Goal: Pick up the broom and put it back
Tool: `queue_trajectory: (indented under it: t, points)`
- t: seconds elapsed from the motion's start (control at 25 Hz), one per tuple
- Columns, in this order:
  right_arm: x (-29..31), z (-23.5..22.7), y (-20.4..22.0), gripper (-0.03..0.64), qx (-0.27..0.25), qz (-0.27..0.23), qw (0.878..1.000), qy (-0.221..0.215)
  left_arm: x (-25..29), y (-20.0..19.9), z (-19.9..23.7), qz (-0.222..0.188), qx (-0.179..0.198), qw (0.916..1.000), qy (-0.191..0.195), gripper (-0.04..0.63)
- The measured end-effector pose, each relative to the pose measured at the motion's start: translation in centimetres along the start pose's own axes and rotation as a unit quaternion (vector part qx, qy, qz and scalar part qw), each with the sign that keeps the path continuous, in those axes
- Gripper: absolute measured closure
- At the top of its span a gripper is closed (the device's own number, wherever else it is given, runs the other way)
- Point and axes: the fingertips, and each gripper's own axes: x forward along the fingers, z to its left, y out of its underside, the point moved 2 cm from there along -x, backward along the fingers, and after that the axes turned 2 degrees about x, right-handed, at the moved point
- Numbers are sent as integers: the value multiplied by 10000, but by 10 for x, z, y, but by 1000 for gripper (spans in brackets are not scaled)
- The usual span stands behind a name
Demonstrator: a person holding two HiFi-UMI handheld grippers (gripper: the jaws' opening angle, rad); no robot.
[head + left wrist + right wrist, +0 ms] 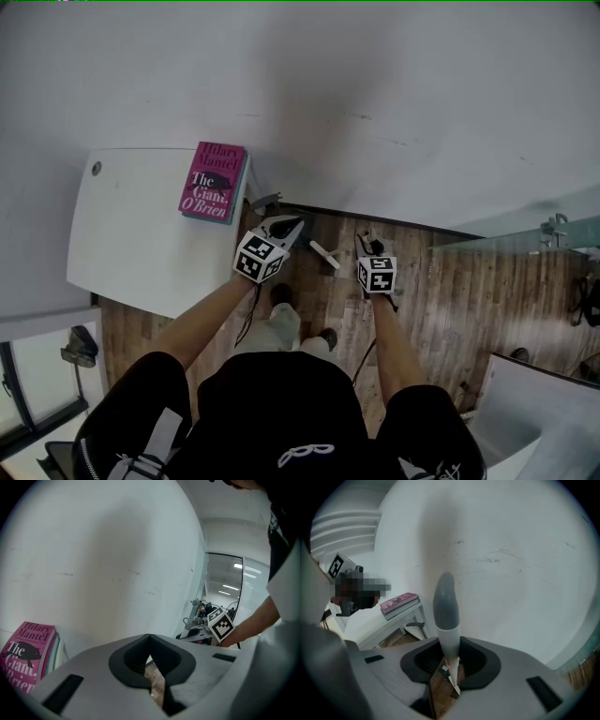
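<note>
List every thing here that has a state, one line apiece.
right gripper: shut on the broom.
broom: held by its handle, grey end sticking up past the fingers.
left gripper: shut, nothing in it.
book: closed, cover up, lying on the white table.

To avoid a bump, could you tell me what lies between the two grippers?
Head view: a short white stick slants over the wooden floor between left gripper and right gripper.

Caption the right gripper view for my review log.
Right tongs clamp a grey-tipped white broom handle before a white wall, pink book at left.
</note>
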Motion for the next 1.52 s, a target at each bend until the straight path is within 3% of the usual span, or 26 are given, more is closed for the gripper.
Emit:
queue_trajectory:
  t: [0.56, 1.52]
  points:
    - [74, 6, -38, 503, -78, 128, 9999, -50, 20, -2, 54, 15, -209, 9998, 3, 574]
    - [181, -25, -95, 502, 197, 251, 9993, 183, 44, -10, 135, -167, -675, 9972, -260, 574]
